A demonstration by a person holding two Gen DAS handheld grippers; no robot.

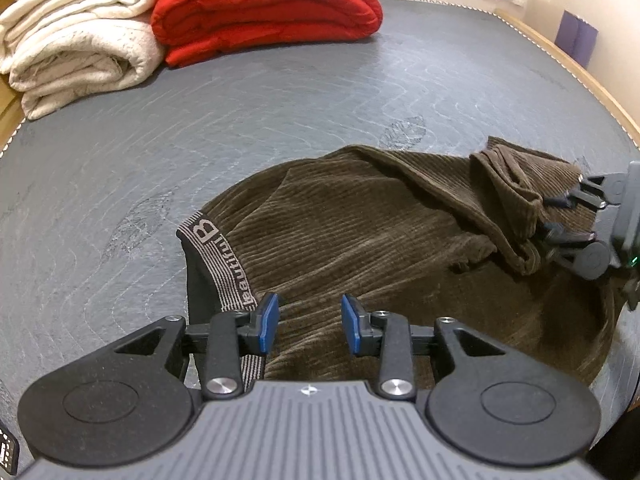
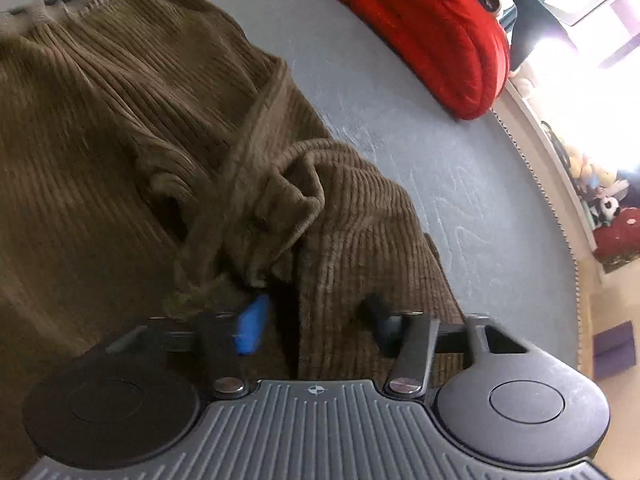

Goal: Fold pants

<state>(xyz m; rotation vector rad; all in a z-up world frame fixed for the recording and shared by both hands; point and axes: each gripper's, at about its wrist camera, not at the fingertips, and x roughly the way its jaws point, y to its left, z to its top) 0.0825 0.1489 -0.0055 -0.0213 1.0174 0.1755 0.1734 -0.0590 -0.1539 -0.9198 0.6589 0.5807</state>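
Brown corduroy pants (image 1: 360, 232) lie partly folded on the grey mattress (image 1: 280, 100). Their grey lettered waistband (image 1: 224, 264) is at the left. My left gripper (image 1: 308, 328) is open just above the pants near the waistband, with nothing between its blue pads. My right gripper (image 1: 560, 220) is at the far right edge, its fingers against a bunched fold of pant leg (image 1: 512, 208). In the right wrist view the right gripper (image 2: 316, 320) is open, with crumpled corduroy (image 2: 280, 216) lying between and ahead of its fingers. That view is blurred.
A folded red quilt (image 1: 264, 8) and folded cream blankets (image 1: 76, 36) lie at the far side of the mattress. The wooden bed edge (image 1: 580, 68) curves along the right. The red quilt also shows in the right wrist view (image 2: 432, 28), with stuffed toys (image 2: 600, 200) beyond.
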